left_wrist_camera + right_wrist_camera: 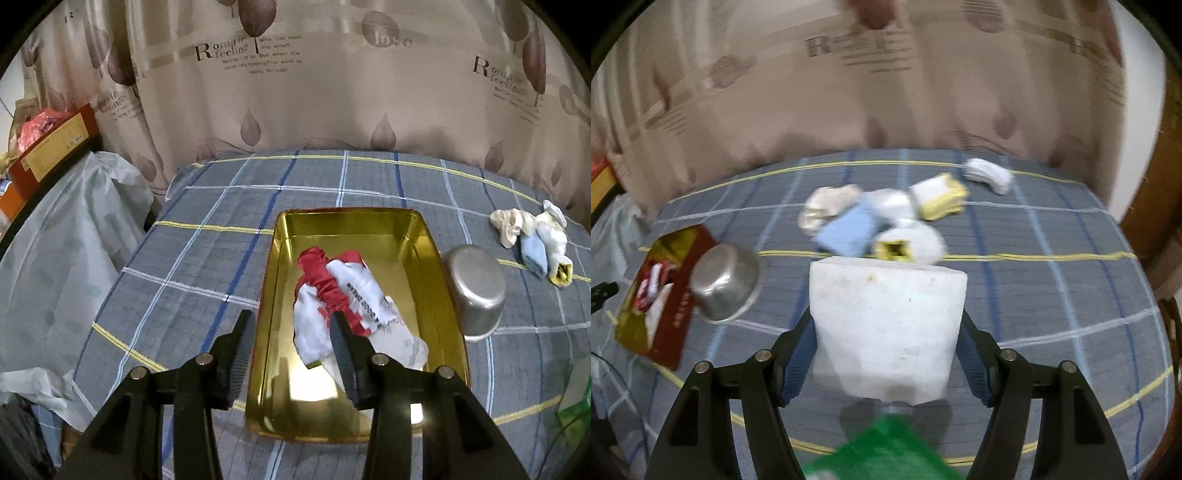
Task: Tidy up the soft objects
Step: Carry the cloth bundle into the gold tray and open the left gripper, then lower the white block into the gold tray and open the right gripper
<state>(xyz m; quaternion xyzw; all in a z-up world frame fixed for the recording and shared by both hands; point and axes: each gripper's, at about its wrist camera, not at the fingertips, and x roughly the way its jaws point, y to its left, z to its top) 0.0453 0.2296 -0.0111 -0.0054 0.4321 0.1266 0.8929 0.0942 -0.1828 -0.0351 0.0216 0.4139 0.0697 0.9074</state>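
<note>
A gold tray (436, 254) lies on the plaid bed and holds a red and white crumpled cloth (340, 295). My left gripper (291, 332) is open over the tray's near left rim, its right finger against the cloth. My right gripper (886, 332) is shut on a white foam block (886, 325), held above the bed. A pile of soft things, cream, light blue, white and yellow (879, 218), lies beyond the block; it also shows at the far right of the left wrist view (532, 243). A separate white sock (990, 173) lies further back.
An upturned metal bowl (476, 288) stands right of the tray, also in the right wrist view (724, 280). The tray shows there at the left (679, 317). A green bag (882, 450) lies near the right gripper. A curtain hangs behind the bed. Boxes (51, 147) and plastic sheeting are on the left.
</note>
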